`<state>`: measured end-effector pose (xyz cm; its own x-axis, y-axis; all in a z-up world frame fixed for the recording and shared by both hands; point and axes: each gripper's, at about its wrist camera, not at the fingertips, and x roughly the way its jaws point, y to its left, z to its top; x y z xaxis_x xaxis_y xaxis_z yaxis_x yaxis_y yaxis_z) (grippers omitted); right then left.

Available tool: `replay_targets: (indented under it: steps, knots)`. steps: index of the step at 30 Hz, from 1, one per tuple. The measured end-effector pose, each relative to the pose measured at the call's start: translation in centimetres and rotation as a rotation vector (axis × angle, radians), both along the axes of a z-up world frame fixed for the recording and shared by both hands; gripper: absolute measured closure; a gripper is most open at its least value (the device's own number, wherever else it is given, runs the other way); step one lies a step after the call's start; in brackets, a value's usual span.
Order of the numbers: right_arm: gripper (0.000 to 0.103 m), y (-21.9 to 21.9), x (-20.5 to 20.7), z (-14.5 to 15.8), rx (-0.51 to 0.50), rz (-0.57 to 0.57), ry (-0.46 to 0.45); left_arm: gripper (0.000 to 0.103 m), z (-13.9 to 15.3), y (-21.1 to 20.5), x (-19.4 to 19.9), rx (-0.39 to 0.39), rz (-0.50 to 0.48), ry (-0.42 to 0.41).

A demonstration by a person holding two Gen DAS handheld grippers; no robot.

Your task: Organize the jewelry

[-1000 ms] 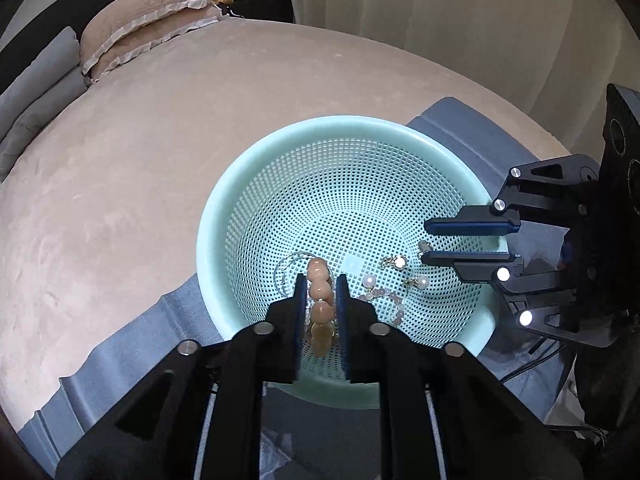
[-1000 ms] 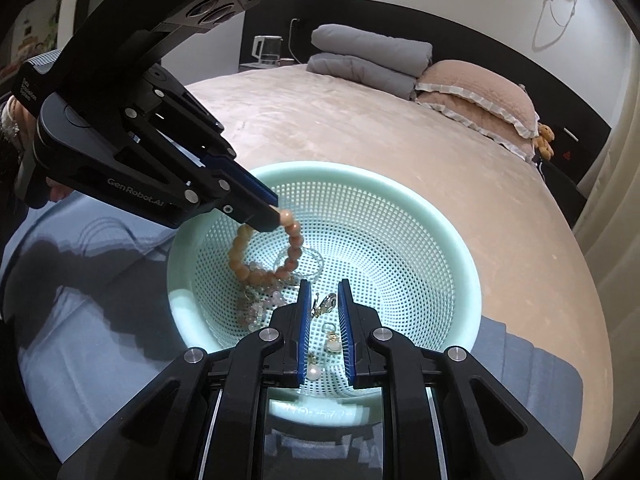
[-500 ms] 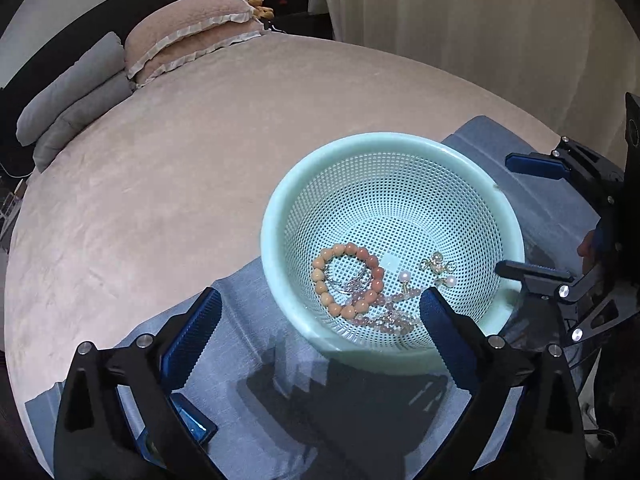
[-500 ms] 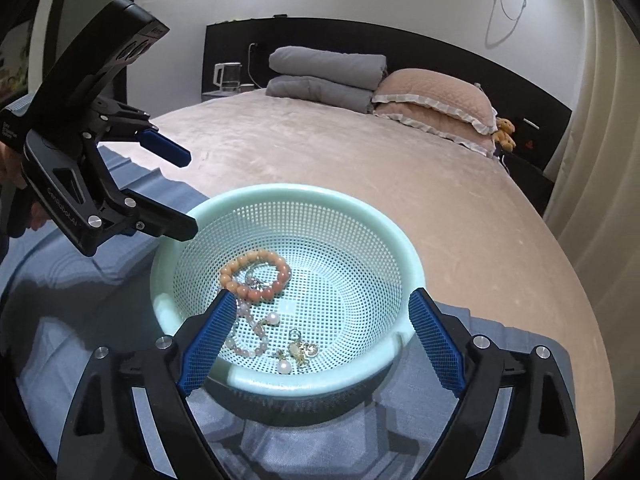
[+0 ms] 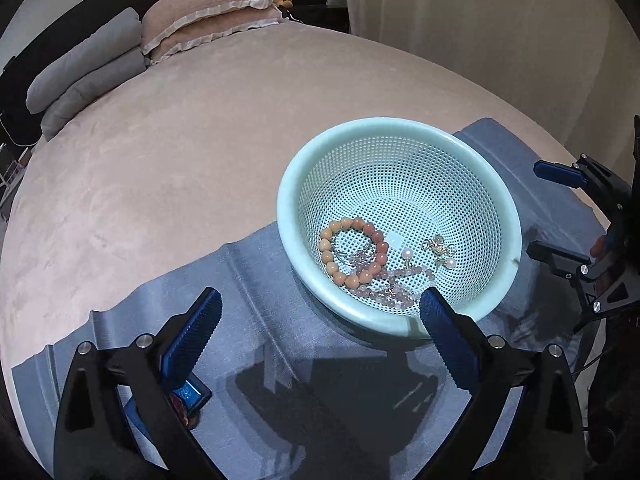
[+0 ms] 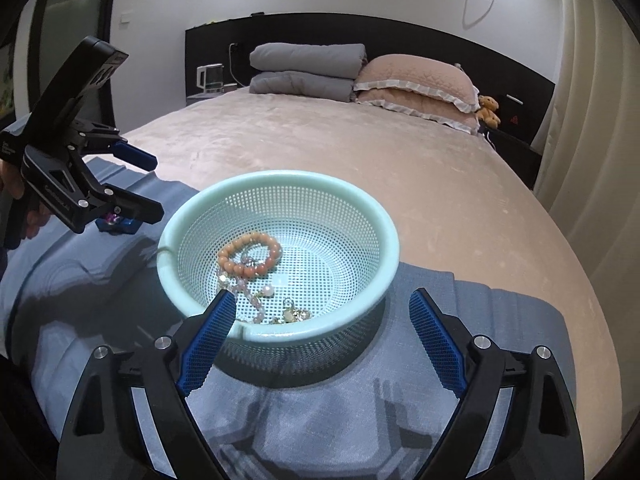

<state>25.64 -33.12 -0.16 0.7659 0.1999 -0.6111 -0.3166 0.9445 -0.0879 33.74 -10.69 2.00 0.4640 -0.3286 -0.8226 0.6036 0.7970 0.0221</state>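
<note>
A mint-green perforated basket (image 5: pixel 289 216) (image 6: pixel 280 176) stands on a grey-blue cloth (image 5: pixel 280 360) on the bed. In its bottom lie an orange bead bracelet (image 5: pixel 326 246) (image 6: pixel 228 258), a pale pink bead bracelet (image 5: pixel 400 300) (image 6: pixel 250 294), a pearl earring (image 5: pixel 408 254) (image 6: pixel 268 290) and a gold earring (image 5: pixel 438 245) (image 6: pixel 296 314). My left gripper (image 5: pixel 319 295) (image 6: pixel 156 185) hangs open at the basket's left side, nothing between its fingers. My right gripper (image 6: pixel 322 296) (image 5: pixel 535 207) stands open just outside the opposite rim, also with nothing in it.
A small blue box (image 5: pixel 188 394) (image 6: pixel 118 222) sits on the cloth under the left gripper. Beige bedspread (image 5: pixel 160 160) stretches beyond. Pink pillows (image 6: pixel 416 76), folded grey bedding (image 6: pixel 304 68) and a teddy bear (image 6: pixel 489 109) lie at the headboard. A curtain (image 5: pixel 480 20) hangs beside the bed.
Both grippers opened wide and drew back out of the basket. The orange bracelet left the left gripper and the small earring left the right gripper; both now lie in the basket.
</note>
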Motion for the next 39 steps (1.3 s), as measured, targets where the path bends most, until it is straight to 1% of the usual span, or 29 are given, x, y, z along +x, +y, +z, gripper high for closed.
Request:
replay_targets:
  steps: [5,8,9,10,11,12,13,14,15,17,18,22,25,29,32,36,37,38,39]
  knots:
    - [0.019,-0.4,1.2,-1.2,0.024,-0.014,0.036,0.006,-1.5,-1.0,0.8,-0.008,-0.001,0.023]
    - [0.021,-0.8,2.8,-2.2,0.069,-0.041,0.094,0.006,-2.8,-1.5,1.6,-0.029,0.000,0.063]
    - [0.022,-1.0,3.3,-2.5,0.102,-0.050,0.131,0.006,-3.3,-1.7,1.8,-0.045,-0.010,0.085]
    - [0.035,-1.1,3.8,-2.8,0.138,-0.044,0.164,0.006,-3.7,-2.0,2.0,-0.055,-0.022,0.110]
    - [0.043,-1.0,3.9,-2.9,0.139,-0.048,0.159,0.010,-4.1,-2.3,2.0,-0.060,-0.029,0.127]
    - [0.046,-0.9,3.9,-2.9,0.131,-0.052,0.155,0.017,-4.4,-2.5,1.9,-0.061,-0.039,0.135]
    - [0.051,-0.9,3.9,-2.8,0.122,-0.059,0.160,0.028,-4.6,-2.7,1.7,-0.046,-0.043,0.131]
    - [0.055,-1.0,3.7,-2.7,0.122,-0.061,0.161,0.035,-4.7,-2.8,1.5,-0.019,-0.040,0.121]
    - [0.057,-1.2,3.5,-2.6,0.126,-0.062,0.160,0.040,-4.9,-2.9,1.4,0.011,-0.037,0.114]
    - [0.063,-1.4,3.1,-2.4,0.118,-0.068,0.160,0.050,-4.7,-2.4,1.2,0.012,-0.033,0.128]
    - [0.064,-1.2,2.8,-2.4,0.108,-0.070,0.163,0.051,-4.5,-2.2,0.8,0.011,-0.033,0.133]
    - [0.064,-0.3,1.3,-2.2,0.097,-0.054,0.174,0.051,-3.5,-1.7,-1.4,0.069,-0.029,0.114]
    - [0.064,0.8,-0.7,-1.6,0.104,-0.039,0.178,0.051,-2.9,-0.6,-3.4,0.075,-0.020,0.128]
    - [0.064,2.6,-3.9,-0.9,0.088,-0.010,0.182,0.051,-2.3,1.1,-6.7,0.090,-0.005,0.134]
    - [0.064,4.0,-5.9,-0.9,0.076,0.008,0.193,0.050,-2.5,2.2,-9.4,0.096,0.016,0.145]
    - [0.063,5.4,-7.8,-1.3,0.079,0.018,0.204,0.050,-3.0,3.8,-11.7,0.073,0.044,0.177]
    - [0.062,5.7,-8.0,-1.6,0.081,0.016,0.219,0.047,-3.2,4.0,-12.0,0.069,0.048,0.182]
    - [0.059,6.0,-8.1,-1.9,0.074,0.014,0.229,0.041,-3.4,4.1,-12.2,0.070,0.048,0.188]
    - [0.055,6.3,-8.5,-2.1,0.054,0.012,0.222,0.034,-3.5,4.1,-12.6,0.081,0.048,0.172]
